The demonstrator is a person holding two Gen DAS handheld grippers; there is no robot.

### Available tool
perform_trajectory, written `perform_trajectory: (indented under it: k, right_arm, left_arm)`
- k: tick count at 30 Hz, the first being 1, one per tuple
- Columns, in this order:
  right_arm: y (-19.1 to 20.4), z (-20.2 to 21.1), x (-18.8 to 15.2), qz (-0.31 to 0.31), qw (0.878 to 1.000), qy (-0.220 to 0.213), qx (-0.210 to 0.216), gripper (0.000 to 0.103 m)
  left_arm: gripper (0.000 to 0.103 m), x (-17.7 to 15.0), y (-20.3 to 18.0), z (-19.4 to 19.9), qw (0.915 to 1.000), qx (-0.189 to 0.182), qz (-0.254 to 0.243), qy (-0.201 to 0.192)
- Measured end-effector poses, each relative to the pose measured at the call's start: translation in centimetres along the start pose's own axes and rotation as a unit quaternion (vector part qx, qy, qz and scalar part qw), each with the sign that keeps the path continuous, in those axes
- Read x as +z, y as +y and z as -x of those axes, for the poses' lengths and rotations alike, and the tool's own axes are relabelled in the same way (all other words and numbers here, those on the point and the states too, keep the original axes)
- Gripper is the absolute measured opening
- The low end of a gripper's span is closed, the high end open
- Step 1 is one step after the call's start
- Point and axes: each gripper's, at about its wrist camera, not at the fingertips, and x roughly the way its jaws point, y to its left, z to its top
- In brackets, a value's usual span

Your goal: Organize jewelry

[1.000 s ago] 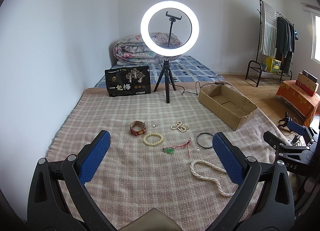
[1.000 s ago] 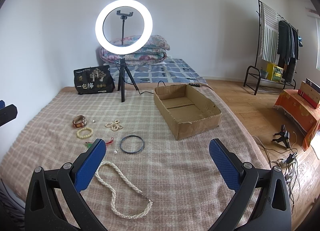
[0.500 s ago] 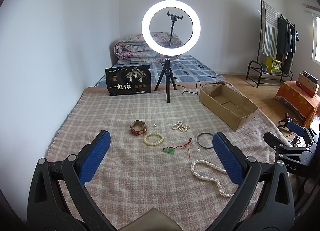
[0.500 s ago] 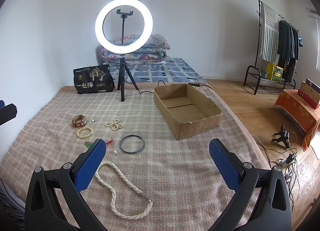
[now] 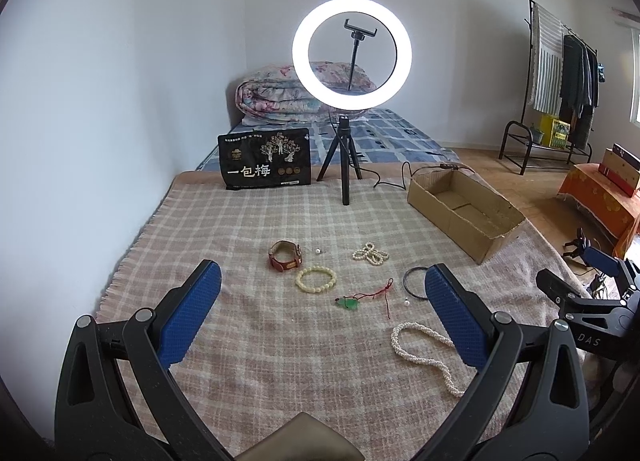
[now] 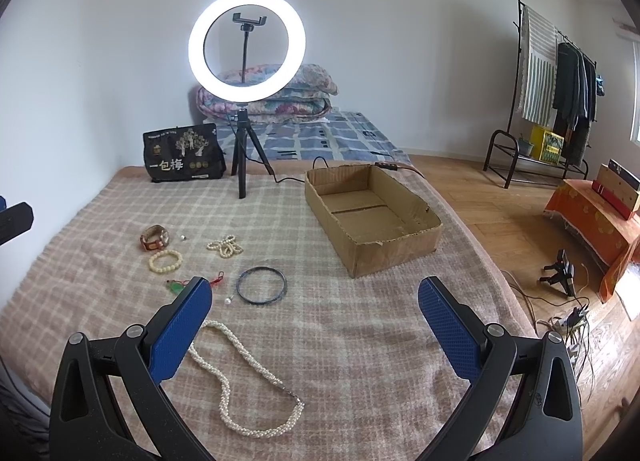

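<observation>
Jewelry lies loose on a plaid blanket (image 5: 248,229). A red-brown bracelet (image 5: 285,256), a cream bead bracelet (image 5: 315,279), a small pearl bundle (image 5: 370,253), a green pendant on red cord (image 5: 352,303), a dark ring bangle (image 6: 261,285) and a long pearl necklace (image 6: 240,381) are spread out. An open cardboard box (image 6: 372,213) stands at the right. My left gripper (image 5: 320,325) is open and empty above the blanket. My right gripper (image 6: 316,325) is open and empty, its left finger over the necklace's end.
A lit ring light on a tripod (image 5: 348,109) stands behind the jewelry with a cable to the box. A black printed bag (image 5: 264,163) leans at the back. Folded bedding (image 5: 280,101), a clothes rack (image 5: 560,73) and an orange-draped stand (image 6: 596,217) lie beyond.
Both views have shifted only slightly; the jewelry and box have not moved and both grippers stay open.
</observation>
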Motion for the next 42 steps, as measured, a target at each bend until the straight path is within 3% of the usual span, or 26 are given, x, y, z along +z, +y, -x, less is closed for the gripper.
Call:
perform_trajectory:
  k: [5, 10, 16, 23, 27, 33, 38, 42]
  right_arm:
    - [0.1, -0.2, 0.3, 0.005, 1.000, 0.002, -0.002, 0.102]
    - [0.2, -0.4, 0.8, 0.005, 1.000, 0.002, 0.002, 0.102]
    - [0.0, -1.3, 1.0, 0.013, 0.999, -0.018, 0.041, 0.102]
    - [0.3, -4.0, 0.5, 0.052, 0.995, 0.003, 0.090, 0.102]
    - [0.7, -5.6, -0.6, 0.076, 0.991, 0.033, 0.108, 0.102]
    - [1.0, -8.2, -3.1, 0.090, 0.983, 0.093, 0.133, 0.102]
    - [1.5, -9.2, -4.0, 0.071, 0.969, 0.128, 0.200, 0.102]
    - [3.3, -10.1, -4.9, 0.099, 0.960, 0.150, 0.215, 0.102]
  left_arm:
    - [0.103, 0.8, 0.4, -0.5, 1.0000, 0.004, 0.000, 0.003]
    - [0.103, 2.0, 1.1, -3.0, 0.9987, -0.021, -0.021, 0.041]
    - [0.103, 3.3, 4.4, -5.9, 0.9986, -0.014, 0.006, 0.050]
    - [0.102, 3.9, 7.9, -8.8, 0.9987, -0.006, 0.028, 0.043]
    - [0.088, 3.3, 8.6, -11.1, 0.9964, -0.005, 0.039, 0.074]
    - [0.066, 0.8, 9.3, -14.5, 0.9866, -0.024, 0.070, 0.145]
    - [0.066, -1.2, 8.2, -15.9, 0.9811, -0.044, 0.059, 0.179]
    - [0.065, -2.6, 6.1, -17.5, 0.9730, -0.076, 0.044, 0.213]
